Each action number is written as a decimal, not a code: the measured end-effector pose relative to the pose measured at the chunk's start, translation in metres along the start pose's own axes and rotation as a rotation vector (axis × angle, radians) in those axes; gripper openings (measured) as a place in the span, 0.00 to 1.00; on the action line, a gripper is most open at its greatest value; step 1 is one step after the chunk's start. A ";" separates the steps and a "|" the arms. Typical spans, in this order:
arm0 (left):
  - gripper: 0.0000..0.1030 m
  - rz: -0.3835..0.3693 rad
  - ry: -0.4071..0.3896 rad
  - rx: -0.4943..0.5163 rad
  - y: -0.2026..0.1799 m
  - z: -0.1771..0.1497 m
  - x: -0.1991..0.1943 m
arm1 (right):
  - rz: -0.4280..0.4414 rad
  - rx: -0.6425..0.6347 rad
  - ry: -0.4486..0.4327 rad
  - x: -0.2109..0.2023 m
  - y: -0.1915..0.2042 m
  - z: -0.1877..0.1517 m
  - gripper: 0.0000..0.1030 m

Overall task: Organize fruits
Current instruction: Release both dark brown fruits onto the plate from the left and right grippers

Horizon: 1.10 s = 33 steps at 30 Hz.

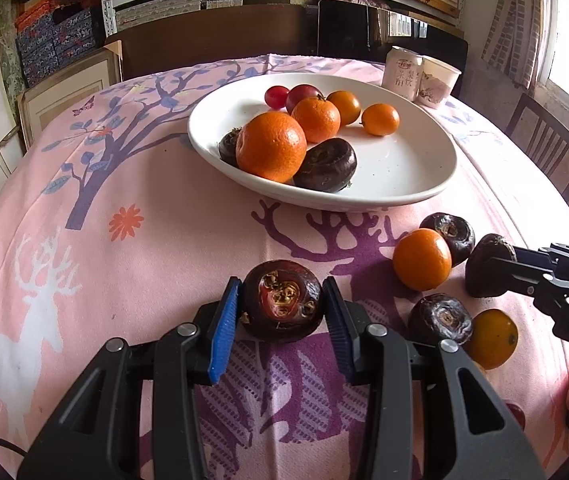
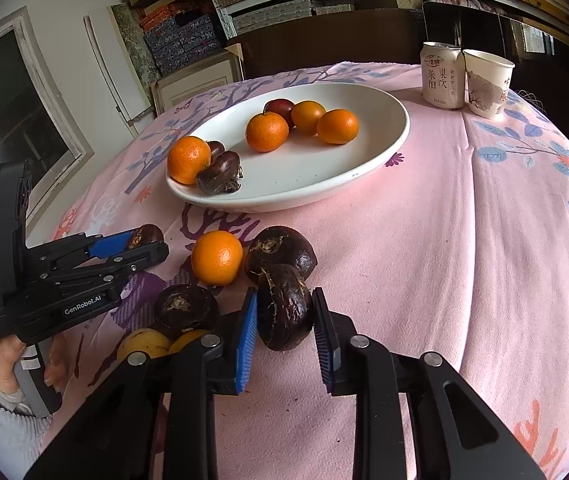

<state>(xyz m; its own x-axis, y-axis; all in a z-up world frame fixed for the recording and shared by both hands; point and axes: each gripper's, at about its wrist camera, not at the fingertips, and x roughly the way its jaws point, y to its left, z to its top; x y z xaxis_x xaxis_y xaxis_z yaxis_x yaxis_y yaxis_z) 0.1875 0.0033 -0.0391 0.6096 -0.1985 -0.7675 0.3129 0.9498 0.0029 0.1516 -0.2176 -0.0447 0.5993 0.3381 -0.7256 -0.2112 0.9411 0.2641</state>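
Observation:
My left gripper is shut on a dark brown water chestnut, held just above the pink cloth; it also shows in the right wrist view. My right gripper is shut on another dark chestnut, seen from the left wrist view too. A white oval plate holds several oranges, two dark chestnuts and red fruits. On the cloth lie an orange, two more chestnuts and yellow-orange fruits.
A drink can and a paper cup stand at the table's far right. A wooden chair is beside the table on the right. Shelves with boxes line the back wall.

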 end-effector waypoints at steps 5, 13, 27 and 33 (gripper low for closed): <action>0.40 0.008 -0.017 0.010 -0.003 0.000 -0.005 | 0.007 0.003 -0.031 -0.006 0.000 0.001 0.26; 0.40 -0.046 -0.097 0.014 -0.016 0.023 -0.033 | 0.049 0.101 -0.130 -0.037 -0.022 0.014 0.26; 0.63 -0.078 -0.096 0.049 -0.063 0.093 0.013 | 0.032 0.200 -0.168 0.008 -0.048 0.093 0.32; 0.81 -0.023 -0.130 0.075 -0.055 0.079 0.000 | 0.022 0.222 -0.212 -0.007 -0.056 0.083 0.55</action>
<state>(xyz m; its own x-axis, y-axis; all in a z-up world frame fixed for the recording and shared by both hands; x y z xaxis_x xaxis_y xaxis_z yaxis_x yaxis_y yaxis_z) 0.2281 -0.0684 0.0115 0.6889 -0.2546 -0.6787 0.3789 0.9247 0.0378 0.2238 -0.2732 -0.0017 0.7493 0.3276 -0.5755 -0.0658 0.9016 0.4276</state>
